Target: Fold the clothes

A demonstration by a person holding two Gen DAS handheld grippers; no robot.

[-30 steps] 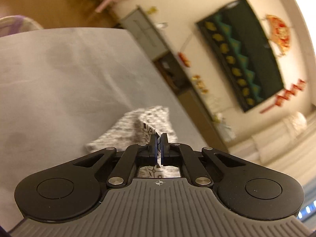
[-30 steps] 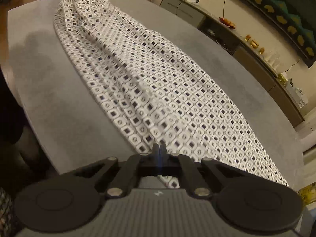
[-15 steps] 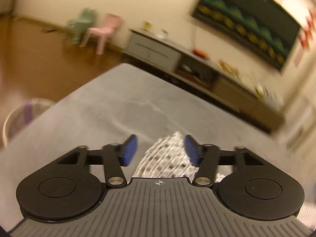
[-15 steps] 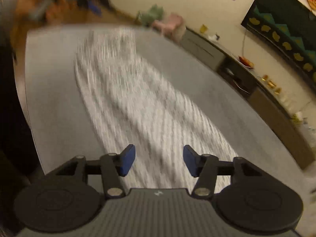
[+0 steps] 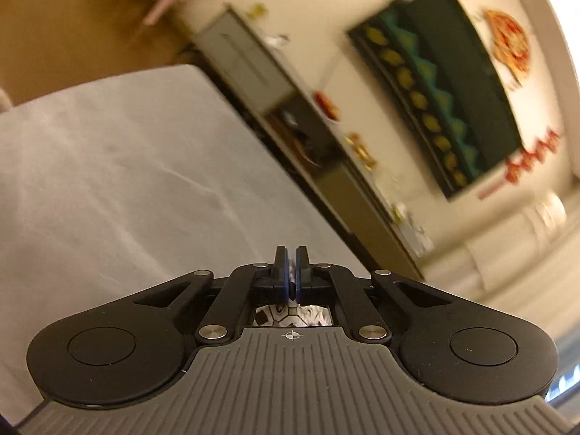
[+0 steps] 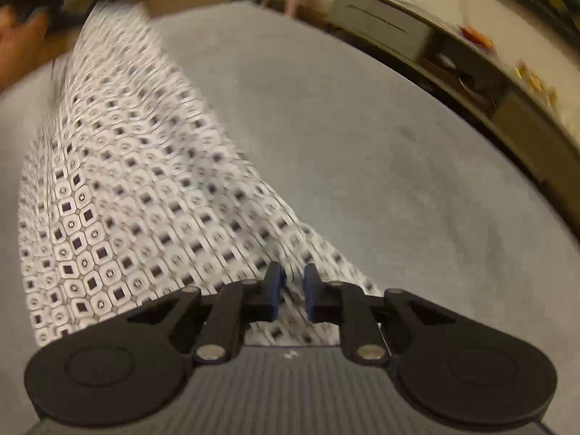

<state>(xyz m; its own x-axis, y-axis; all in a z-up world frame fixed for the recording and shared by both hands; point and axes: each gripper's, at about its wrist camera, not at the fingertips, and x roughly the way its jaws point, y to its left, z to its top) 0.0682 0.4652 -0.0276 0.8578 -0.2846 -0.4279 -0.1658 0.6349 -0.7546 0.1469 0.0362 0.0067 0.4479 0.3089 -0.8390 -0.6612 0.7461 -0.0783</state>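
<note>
My left gripper (image 5: 291, 266) is clamped on the patterned cloth (image 6: 145, 195), my right gripper (image 6: 290, 284) has just been closing with an edge between its not-quite-pinching jaws, the cloth stretched along the grey table (image 6: 362, 166), so folding's barely begun.

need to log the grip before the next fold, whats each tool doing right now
left tool: closed, pinching the patterned cloth.
right tool: jaws just closing, narrow gap left, cloth between them; grip cannot be told.
</note>
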